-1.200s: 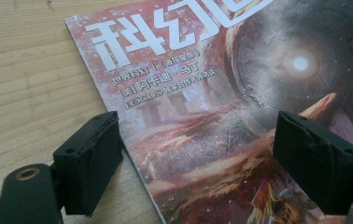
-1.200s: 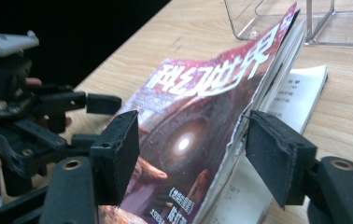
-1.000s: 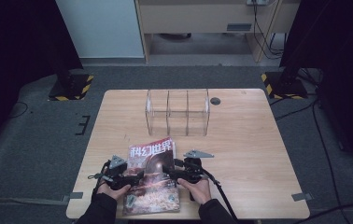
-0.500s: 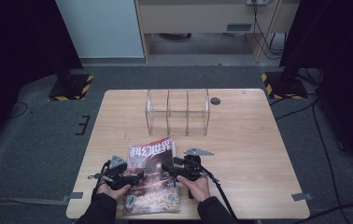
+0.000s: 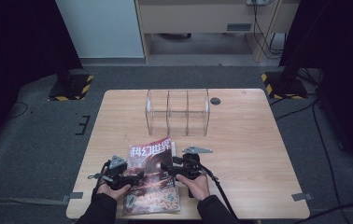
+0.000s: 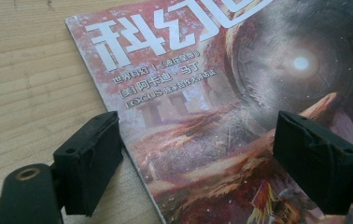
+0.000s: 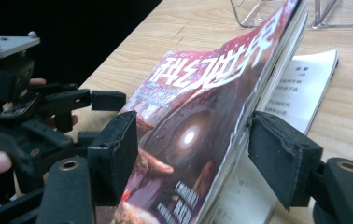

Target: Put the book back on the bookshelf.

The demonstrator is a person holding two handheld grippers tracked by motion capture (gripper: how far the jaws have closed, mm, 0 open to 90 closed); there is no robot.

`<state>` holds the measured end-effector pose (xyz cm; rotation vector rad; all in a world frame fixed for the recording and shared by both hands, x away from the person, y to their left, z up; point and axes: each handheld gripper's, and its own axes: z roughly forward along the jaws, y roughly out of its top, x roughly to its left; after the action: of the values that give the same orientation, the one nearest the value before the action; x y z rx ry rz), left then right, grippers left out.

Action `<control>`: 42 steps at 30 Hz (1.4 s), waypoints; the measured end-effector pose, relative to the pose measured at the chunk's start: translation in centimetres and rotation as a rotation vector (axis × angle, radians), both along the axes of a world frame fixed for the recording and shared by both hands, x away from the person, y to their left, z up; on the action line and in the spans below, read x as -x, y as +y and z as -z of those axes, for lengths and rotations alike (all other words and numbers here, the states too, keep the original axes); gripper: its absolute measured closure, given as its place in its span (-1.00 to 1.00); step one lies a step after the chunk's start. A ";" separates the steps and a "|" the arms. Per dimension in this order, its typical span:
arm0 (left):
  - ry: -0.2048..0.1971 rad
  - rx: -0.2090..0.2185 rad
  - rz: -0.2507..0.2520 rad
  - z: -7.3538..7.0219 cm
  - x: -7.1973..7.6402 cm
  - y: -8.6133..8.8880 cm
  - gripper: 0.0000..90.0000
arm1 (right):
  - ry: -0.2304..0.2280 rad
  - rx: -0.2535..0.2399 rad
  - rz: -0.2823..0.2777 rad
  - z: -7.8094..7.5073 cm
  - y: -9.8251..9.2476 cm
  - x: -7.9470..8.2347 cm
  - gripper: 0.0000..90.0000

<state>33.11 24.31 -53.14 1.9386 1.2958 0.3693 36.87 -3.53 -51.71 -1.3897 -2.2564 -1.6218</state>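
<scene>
A magazine (image 5: pixel 152 182) with a red cover and white Chinese title lies at the table's near edge. My left gripper (image 5: pixel 138 176) is open at its left side, one jaw over the bare wood and the other over the cover (image 6: pixel 221 93). My right gripper (image 5: pixel 166 167) comes in from the right, also open. The magazine's right side (image 7: pixel 198 116) is raised and tilted between its jaws, leaning by the right pad. A white inner page (image 7: pixel 305 79) lies flat on the table beneath the raised part. In the right gripper view, the left gripper (image 7: pixel 104 100) sits beyond the cover.
A clear plastic rack (image 5: pixel 177 112) with three compartments stands at the middle back of the wooden table (image 5: pixel 249 140). A round cable hole (image 5: pixel 215 101) is beside it. Black stands with striped bases (image 5: pixel 72 86) flank the table on the grey floor.
</scene>
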 end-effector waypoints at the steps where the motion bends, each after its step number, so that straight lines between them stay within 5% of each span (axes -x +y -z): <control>1: 0.000 0.000 0.000 0.0 0.0 0.0 -0.67 | 0.004 -0.003 0.001 -0.1 0.1 -0.2 -0.28; 6: 0.001 -0.002 0.001 0.0 0.0 0.0 -0.67 | 0.001 -0.021 0.002 -0.5 0.3 -0.4 -0.27; 10: 0.000 -0.001 0.001 0.0 0.0 0.0 -0.67 | -0.008 0.024 0.006 -0.1 0.3 -0.1 -0.29; 20: 0.000 0.000 -0.002 0.0 0.0 0.0 -0.67 | 0.060 0.023 0.020 1.7 -0.8 1.0 -0.29; 29: 0.001 0.000 0.000 0.0 0.0 0.0 -0.67 | 0.054 -0.089 0.030 1.0 -0.3 -0.1 -0.25; 32: 0.000 0.000 0.000 0.0 0.0 0.0 -0.67 | 0.040 -0.052 0.024 1.1 0.2 0.1 -0.25; 35: 0.000 -0.002 0.001 0.0 0.0 0.0 -0.67 | 0.098 -0.042 -0.022 1.8 0.4 0.6 -0.21; 37: 0.001 -0.001 -0.001 0.0 0.0 0.0 -0.67 | 0.083 -0.005 -0.031 2.3 0.6 1.0 -0.20; 42: 0.002 0.001 0.001 0.0 0.0 0.0 -0.67 | 0.106 -0.019 -0.036 2.3 0.4 0.7 -0.09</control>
<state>33.12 24.33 -53.13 1.9396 1.2957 0.3667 36.19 -3.13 -54.03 -1.3871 -2.1889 -1.5165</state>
